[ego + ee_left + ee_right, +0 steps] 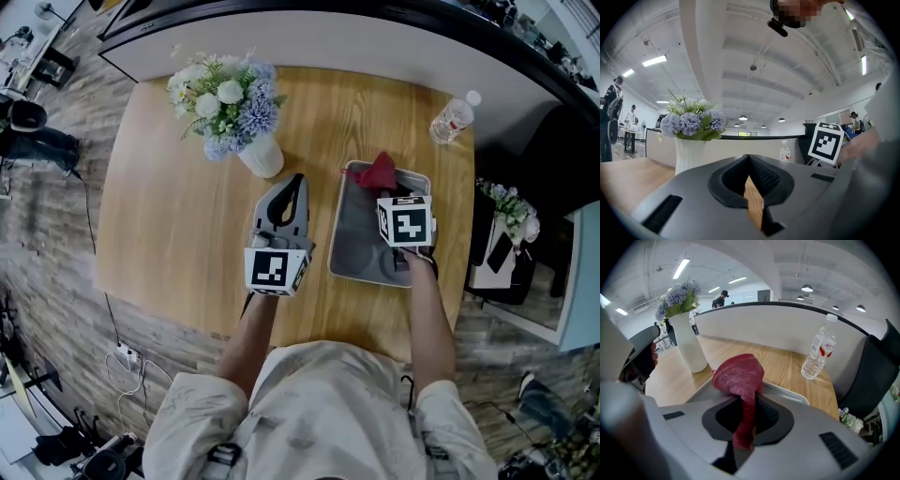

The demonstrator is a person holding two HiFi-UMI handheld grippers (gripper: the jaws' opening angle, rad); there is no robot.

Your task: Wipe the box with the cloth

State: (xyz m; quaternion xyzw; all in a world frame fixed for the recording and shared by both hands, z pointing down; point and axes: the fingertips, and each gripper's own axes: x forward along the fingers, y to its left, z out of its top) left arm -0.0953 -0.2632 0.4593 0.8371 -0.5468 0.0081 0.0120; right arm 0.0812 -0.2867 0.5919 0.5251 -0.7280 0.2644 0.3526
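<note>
- One wooden table [169,234].
- One grey box [361,239], at the table's 3 o'clock.
- One red cloth [380,172].
- Two grippers: left gripper [296,183], right gripper [392,192].
- One vase [262,155] of flowers, at 12 o'clock.
- One water bottle [452,118], at 1 o'clock.
- One second bouquet [511,211], off the table at 3 o'clock.

Vase [261,155] left of box [361,234], cloth [378,172] over box's far end, bottle [452,117] behind right

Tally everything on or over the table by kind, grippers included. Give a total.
vase of flowers: 1
bottle: 1
box: 1
cloth: 1
grippers: 2 (left gripper, right gripper)
total: 6
</note>
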